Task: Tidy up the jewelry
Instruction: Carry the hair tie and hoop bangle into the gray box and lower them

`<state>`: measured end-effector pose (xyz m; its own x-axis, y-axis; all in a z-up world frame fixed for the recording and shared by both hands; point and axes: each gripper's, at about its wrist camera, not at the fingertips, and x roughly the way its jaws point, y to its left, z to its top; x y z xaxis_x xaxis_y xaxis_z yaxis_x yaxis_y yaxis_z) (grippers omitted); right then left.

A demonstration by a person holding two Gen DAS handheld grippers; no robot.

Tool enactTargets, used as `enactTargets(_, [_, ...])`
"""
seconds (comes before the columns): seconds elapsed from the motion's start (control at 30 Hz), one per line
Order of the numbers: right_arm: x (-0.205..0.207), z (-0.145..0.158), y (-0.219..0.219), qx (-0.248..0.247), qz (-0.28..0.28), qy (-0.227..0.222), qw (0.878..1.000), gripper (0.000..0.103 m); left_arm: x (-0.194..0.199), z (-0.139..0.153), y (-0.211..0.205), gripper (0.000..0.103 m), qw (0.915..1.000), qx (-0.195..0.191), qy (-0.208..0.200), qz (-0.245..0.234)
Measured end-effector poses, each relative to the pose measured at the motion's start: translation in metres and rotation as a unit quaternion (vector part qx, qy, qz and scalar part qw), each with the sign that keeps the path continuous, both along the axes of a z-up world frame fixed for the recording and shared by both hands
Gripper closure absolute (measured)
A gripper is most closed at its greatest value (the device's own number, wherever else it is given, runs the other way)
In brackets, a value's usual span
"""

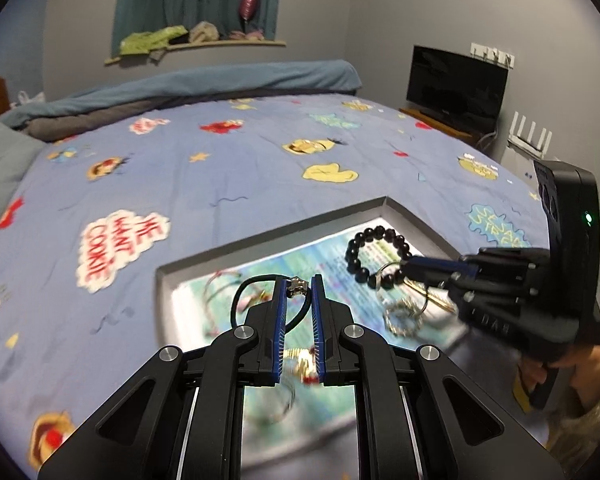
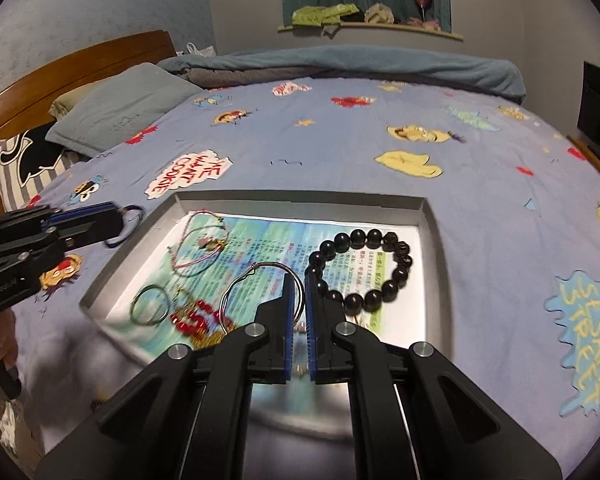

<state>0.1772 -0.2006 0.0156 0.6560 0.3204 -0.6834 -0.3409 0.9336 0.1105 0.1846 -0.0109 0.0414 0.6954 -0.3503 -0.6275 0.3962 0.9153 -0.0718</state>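
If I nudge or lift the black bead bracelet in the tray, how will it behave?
The black bead bracelet probably flexes rather than holding its ring shape, since it is separate round beads on a string. Its glossy beads may slip between flat gripper pads. Lying flat on the printed paper in the gray tray, it should slide, not roll away.

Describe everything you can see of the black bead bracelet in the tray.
The black bead bracelet is a closed ring of round, glossy dark beads, perhaps polished wood or stone, strung close together. It lies flat on the colourful printed paper sheet that lines the shallow grey tray, toward the tray's right side. In the right wrist view it lies just right of the right hand-held gripper; whether they touch is unclear. The thin silver wire ring lies beside it.
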Motion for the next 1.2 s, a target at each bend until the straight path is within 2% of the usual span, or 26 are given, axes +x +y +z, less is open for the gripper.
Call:
enactTargets(0.23, [0.027,-0.017,0.008,0.008,-0.001,0.023,1.000,0.098,0.057,-0.023,-0.017,0.090,0.9987,-0.008,0.046,-0.019])
enactTargets(0.57, [0.033,-0.027,0.017,-0.001,0.008,0.033,0.999,0.098,0.097,-0.049,-0.027,0.090,0.9951,-0.005,0.094,-0.029])
enactTargets(0.67, [0.035,-0.030,0.018,0.000,0.011,0.041,0.999,0.098,0.102,-0.054,-0.027,0.090,0.9929,-0.021,0.113,-0.032])
enactTargets(0.9, [0.037,-0.034,0.020,0.003,0.016,0.051,0.999,0.098,0.105,-0.061,-0.032,0.090,0.9905,-0.008,0.133,-0.034])
enactTargets(1.13, [0.032,-0.031,0.019,0.006,0.020,0.050,0.999,0.098,0.101,-0.060,-0.026,0.090,0.9915,-0.013,0.128,-0.020])
enactTargets(1.2, [0.030,-0.029,0.018,0.006,0.018,0.048,0.999,0.098,0.098,-0.058,-0.024,0.084,0.9918,-0.013,0.126,-0.016])
